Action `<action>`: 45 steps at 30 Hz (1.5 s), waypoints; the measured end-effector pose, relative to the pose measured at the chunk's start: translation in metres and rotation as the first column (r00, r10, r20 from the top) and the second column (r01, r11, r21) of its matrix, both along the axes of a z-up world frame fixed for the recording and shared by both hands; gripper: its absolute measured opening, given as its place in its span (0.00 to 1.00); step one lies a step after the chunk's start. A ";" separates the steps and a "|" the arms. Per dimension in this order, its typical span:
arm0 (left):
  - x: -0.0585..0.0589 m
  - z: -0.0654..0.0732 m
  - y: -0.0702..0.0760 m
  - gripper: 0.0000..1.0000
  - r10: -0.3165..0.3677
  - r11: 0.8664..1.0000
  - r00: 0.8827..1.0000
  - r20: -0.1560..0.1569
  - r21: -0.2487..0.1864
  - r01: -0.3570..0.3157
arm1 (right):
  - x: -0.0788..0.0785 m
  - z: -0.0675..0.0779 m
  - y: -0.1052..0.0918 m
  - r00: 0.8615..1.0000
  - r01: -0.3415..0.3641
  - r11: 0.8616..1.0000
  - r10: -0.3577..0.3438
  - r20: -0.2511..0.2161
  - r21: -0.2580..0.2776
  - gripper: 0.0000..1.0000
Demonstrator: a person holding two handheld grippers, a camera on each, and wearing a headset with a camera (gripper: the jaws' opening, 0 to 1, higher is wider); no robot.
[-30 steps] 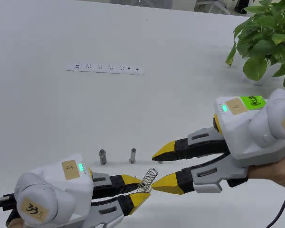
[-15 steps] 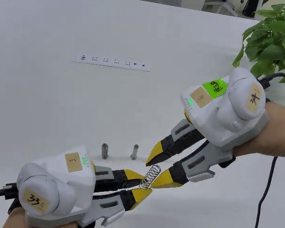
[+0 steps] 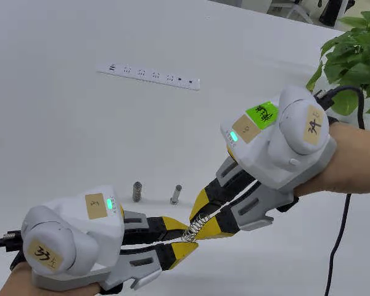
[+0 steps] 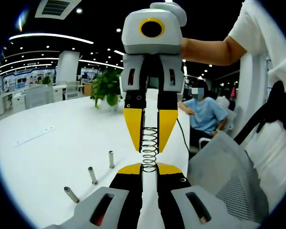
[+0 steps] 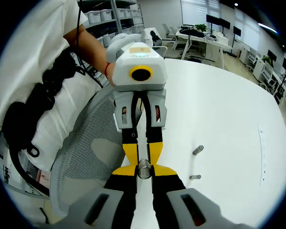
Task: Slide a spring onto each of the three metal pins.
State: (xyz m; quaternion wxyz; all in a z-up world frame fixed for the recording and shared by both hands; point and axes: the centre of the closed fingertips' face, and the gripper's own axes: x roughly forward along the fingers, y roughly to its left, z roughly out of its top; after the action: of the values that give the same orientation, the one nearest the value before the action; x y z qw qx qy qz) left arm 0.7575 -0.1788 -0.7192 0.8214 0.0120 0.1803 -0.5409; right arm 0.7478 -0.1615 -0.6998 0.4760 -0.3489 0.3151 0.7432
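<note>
The spring (image 4: 149, 148) is spanning lengthwise between the left gripper (image 4: 149, 168) and the right gripper (image 5: 143, 170), and both pairs of jaws are pinching narrowly on its opposite ends. The right one is sitting nearer the bare pin (image 3: 176, 195).

In the head view the spring (image 3: 199, 221) shows a few middle coils; both ends are buried between the yellow tips of the left gripper (image 3: 188, 238) and the right gripper (image 3: 196, 226). The bottom edge cuts off the left gripper's housing and the hand (image 3: 15, 285) beneath it. The plant (image 3: 357, 55) runs off the right edge, the black cable (image 3: 340, 234) off the bottom. The power strip (image 3: 148, 75) is too small for counting sockets (the handwritten gripper labels read no better). In the right gripper view, the upper pin (image 5: 198, 150) is too small to tell bare from coiled.
</note>
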 end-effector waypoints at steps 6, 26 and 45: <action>-0.001 -0.002 0.001 0.10 -0.006 1.000 1.000 0.011 0.004 0.006 | -0.001 -0.002 0.001 1.000 -0.004 1.000 0.004 -0.004 -0.012 0.12; -0.001 -0.012 0.027 0.19 0.040 0.998 0.999 0.008 0.053 -0.040 | 0.017 0.006 0.002 0.997 0.068 0.998 -0.068 0.024 0.005 0.12; 0.019 -0.035 0.106 0.47 0.206 0.962 0.978 0.029 0.176 -0.208 | 0.089 -0.009 -0.001 0.962 0.216 0.975 -0.204 0.180 -0.052 0.12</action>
State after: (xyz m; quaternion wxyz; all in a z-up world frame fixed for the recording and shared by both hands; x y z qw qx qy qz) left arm 0.7760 -0.0724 -0.7539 0.8700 0.0693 0.2240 -0.4338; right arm 0.8372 -0.1628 -0.7087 0.5650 -0.3935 0.3342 0.6436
